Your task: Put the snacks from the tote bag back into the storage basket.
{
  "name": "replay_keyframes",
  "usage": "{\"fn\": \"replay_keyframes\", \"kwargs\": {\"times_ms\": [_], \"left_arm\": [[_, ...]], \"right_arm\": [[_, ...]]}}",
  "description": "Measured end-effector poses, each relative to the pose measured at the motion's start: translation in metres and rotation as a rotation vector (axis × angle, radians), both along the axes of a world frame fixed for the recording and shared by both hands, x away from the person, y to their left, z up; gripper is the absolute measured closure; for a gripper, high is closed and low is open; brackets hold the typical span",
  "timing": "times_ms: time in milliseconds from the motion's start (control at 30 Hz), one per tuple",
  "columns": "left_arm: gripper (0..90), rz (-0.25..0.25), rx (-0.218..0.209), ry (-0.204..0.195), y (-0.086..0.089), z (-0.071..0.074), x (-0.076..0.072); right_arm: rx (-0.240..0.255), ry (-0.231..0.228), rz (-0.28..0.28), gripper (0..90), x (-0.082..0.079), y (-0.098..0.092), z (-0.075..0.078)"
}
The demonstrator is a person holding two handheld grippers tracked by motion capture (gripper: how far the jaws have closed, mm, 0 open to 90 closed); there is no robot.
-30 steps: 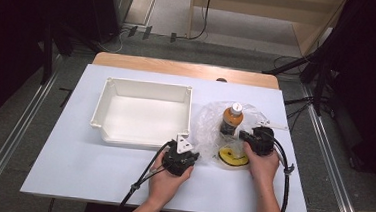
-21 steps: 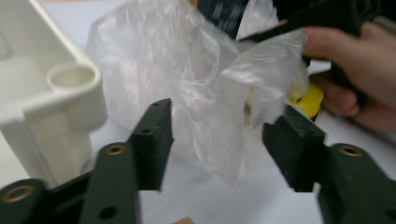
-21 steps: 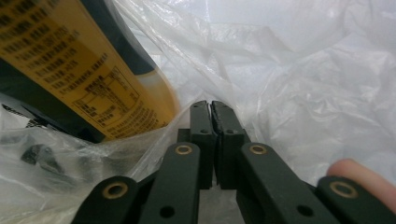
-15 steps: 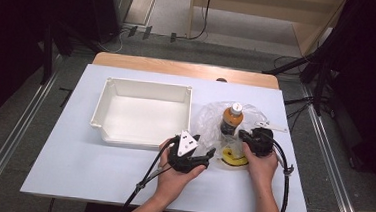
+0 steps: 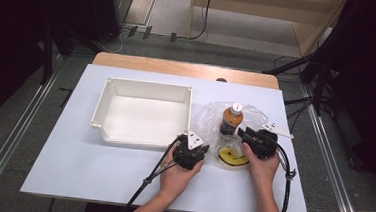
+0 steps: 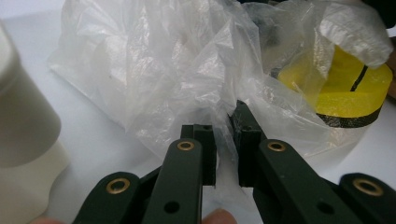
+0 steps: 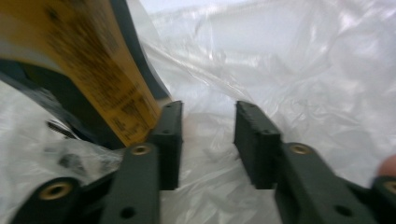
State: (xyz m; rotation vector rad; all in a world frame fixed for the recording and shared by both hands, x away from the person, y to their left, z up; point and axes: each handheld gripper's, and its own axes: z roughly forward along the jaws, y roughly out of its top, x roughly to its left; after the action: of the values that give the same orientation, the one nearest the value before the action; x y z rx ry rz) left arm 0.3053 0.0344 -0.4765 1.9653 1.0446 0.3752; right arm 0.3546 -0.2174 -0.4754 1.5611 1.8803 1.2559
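The work area was a white table (image 5: 71, 173) with a white bin (image 5: 143, 113) at centre-left. A clear plastic bag (image 5: 210, 117) lay just to the right of the bin. Inside the bag stood an orange bottle (image 5: 231, 120) with a white cap, and a yellow tape roll (image 5: 232, 156) lay flat just in front of it, nearer the person.

The left gripper (image 5: 191, 146) sat at the near-left edge of the bag, beside the bin's front right corner. Its jaws had just been closing. In the left gripper view, the left gripper (image 6: 223, 140) stood clenched on a fold of the bag (image 6: 177, 74), with the film pinched in the narrow slot between the pads. The roll (image 6: 345, 93) showed to the upper right, partly veiled by the film. The rounded corner of the bin (image 6: 23, 116) showed at the left edge.

The right gripper (image 5: 246, 136) sat at the right side of the bag, close to the bottle and just behind the roll. Its jaws had just been opening. In the right gripper view, the right gripper (image 7: 208, 135) stood released, with a clear gap between the pads. Bag film (image 7: 303, 65) lay behind and below that gap, and no pad pressed on it. The bottle's label (image 7: 93, 70) showed just beside the left-hand jaw; whether it touched that jaw could not be determined.
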Motion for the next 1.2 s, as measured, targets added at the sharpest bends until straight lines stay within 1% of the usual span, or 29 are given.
{"fn": "replay_keyframes", "kwargs": {"times_ms": [67,133,200,233,300,333,400,433,533,567,633,733,833,900,1033,1100,1200], "left_arm": [[85.4,-0.001,-0.011,0.012,0.002,0.0,0.001],[85.6,-0.003,-0.005,0.008,0.001,0.0,0.0],[86.1,-0.007,0.001,0.002,0.0,0.0,0.0],[86.1,-0.003,-0.003,0.006,0.0,0.0,0.0],[86.0,-0.003,-0.01,0.01,0.001,-0.001,0.001],[85.9,-0.003,-0.01,0.01,0.001,-0.001,0.001],[85.7,-0.007,0.0,0.001,0.0,0.0,-0.001],[85.7,-0.006,0.005,-0.003,-0.001,0.0,-0.001],[85.6,-0.007,0.001,0.0,0.0,0.0,-0.001],[85.6,-0.006,0.002,0.0,0.0,0.0,-0.001],[85.7,-0.006,0.005,-0.001,0.0,0.0,-0.001],[85.8,-0.006,0.001,-0.004,0.0,0.0,-0.001],[85.9,-0.007,-0.005,-0.006,0.0,0.0,-0.001],[85.8,-0.006,-0.008,-0.009,0.0,0.0,-0.001],[85.6,-0.003,-0.013,-0.013,0.001,0.0,-0.002],[85.7,-0.005,-0.011,-0.013,0.001,0.0,-0.002],[85.7,-0.007,-0.005,-0.014,0.001,0.0,-0.002]], "right_arm": [[0.009,-0.031,-0.003,54.7,-0.004,-0.002,0.005],[0.004,-0.08,-0.018,50.1,-0.008,-0.004,0.013],[0.031,-0.122,-0.033,48.0,-0.012,-0.007,0.022],[0.049,-0.137,-0.037,47.2,-0.015,-0.008,0.026],[0.069,-0.163,-0.049,45.4,-0.019,-0.011,0.035],[0.072,-0.17,-0.047,44.3,-0.021,-0.012,0.039],[0.075,-0.199,-0.027,42.7,-0.024,-0.013,0.046],[0.087,-0.212,-0.018,41.9,-0.026,-0.013,0.05],[0.106,-0.249,0.022,38.1,-0.03,-0.008,0.058],[0.111,-0.253,0.044,36.4,-0.029,-0.003,0.06],[0.108,-0.251,0.057,33.8,-0.029,0.005,0.061],[0.085,-0.271,0.064,27.2,-0.029,0.017,0.063],[0.096,-0.255,0.069,21.1,-0.027,0.027,0.063],[0.092,-0.243,0.069,20.5,-0.025,0.032,0.061],[0.067,-0.229,0.074,21.3,-0.019,0.041,0.055],[0.05,-0.22,0.06,22.6,-0.017,0.045,0.051],[0.044,-0.205,0.034,25.7,-0.011,0.047,0.047]]}}
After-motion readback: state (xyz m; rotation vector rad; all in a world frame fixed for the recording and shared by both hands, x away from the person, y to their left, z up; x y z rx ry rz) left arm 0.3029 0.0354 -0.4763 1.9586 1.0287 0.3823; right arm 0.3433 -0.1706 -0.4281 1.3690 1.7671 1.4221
